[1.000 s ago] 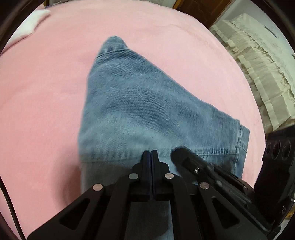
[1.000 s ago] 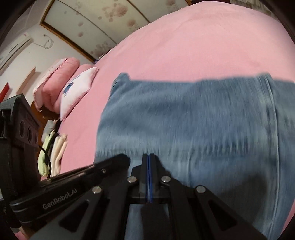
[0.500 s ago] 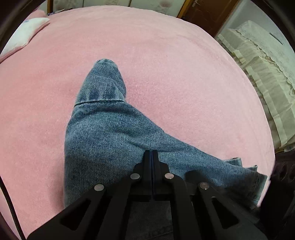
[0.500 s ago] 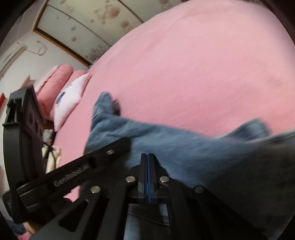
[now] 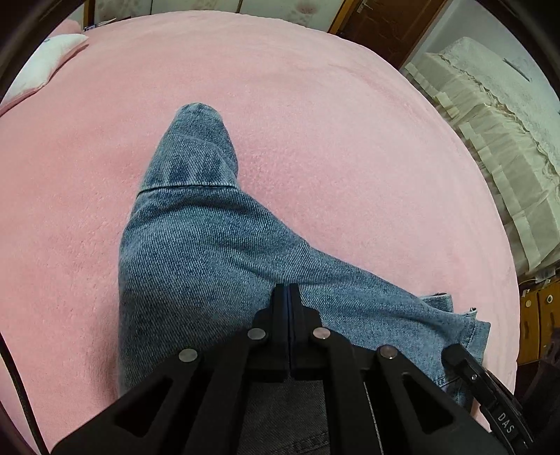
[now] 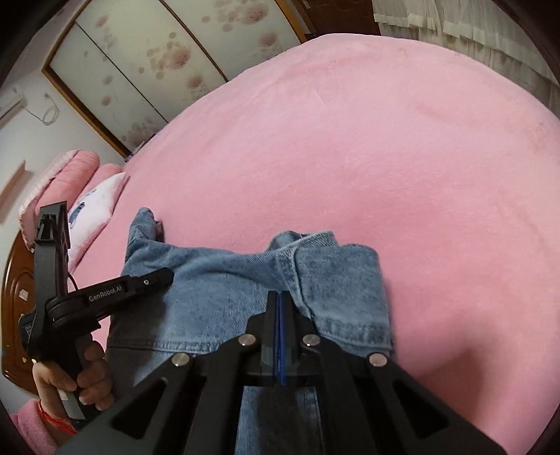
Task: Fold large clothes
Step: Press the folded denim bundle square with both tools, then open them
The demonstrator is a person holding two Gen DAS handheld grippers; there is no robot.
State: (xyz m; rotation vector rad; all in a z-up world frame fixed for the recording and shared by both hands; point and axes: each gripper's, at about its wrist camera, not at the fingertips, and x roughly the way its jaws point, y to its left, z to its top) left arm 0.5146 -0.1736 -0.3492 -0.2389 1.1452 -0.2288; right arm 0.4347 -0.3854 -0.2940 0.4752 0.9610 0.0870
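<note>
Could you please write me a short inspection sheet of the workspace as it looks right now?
Surface: pink blanket over a bed, fairly smooth.
Job's things: blue jeans, folded over in layers, a leg end pointing toward the far side.
Clutter: nothing seen on the blanket beyond the jeans; white pillow and pink bolsters sit at the head end.
Grippers: left gripper shut on the denim; right gripper shut on the denim at a seam; a hand holds the left one's handle.
Cables: thin black cable behind the left gripper.
Surroundings: cream frilled cover, floral wardrobe doors, wooden door.
</note>
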